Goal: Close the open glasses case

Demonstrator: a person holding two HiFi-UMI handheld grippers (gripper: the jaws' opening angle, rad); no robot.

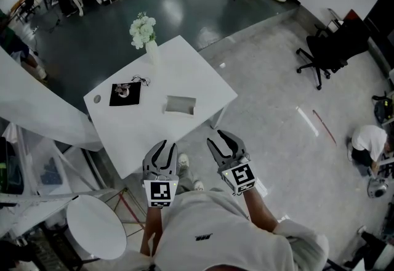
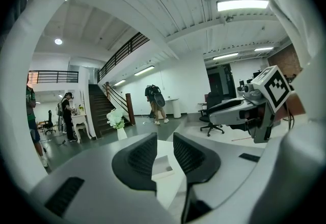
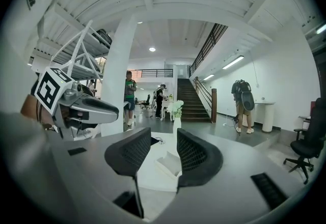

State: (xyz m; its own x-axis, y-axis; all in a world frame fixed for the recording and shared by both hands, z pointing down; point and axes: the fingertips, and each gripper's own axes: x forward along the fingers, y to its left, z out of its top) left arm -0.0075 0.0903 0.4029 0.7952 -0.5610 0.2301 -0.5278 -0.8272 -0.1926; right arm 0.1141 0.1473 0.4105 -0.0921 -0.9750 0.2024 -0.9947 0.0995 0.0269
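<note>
- The white table [image 1: 203,82] stood in front of the person, turned so one corner pointed away.
- The glasses case [image 1: 180,105] lay open on the table, near the middle and a bit toward the right edge. It was pale grey and nothing was touching it.
- The left gripper [image 1: 163,145] was held over the near edge of the table. Its jaws were apart and nothing was between them. In the left gripper view the case [image 2: 162,164] showed through the gap, but it was farther along the table and not touching the jaws.
- The right gripper [image 1: 217,138] was just past the near right edge of the table, beside the left one. Its jaws were apart too and held nothing. In the right gripper view the case [image 3: 169,163] also showed through the gap, away from the pads.
- Both grippers pointed toward the case and were well apart from it.
- A white vase [image 1: 151,52] with white flowers [image 1: 142,30] stood at the far corner of the table.
- A black square pad [image 1: 125,94] lay on the left side of the table, with a small thing on it that I could not make out.
- A black office chair [image 1: 325,51] stood on the floor, far off to the right of the table.
</note>
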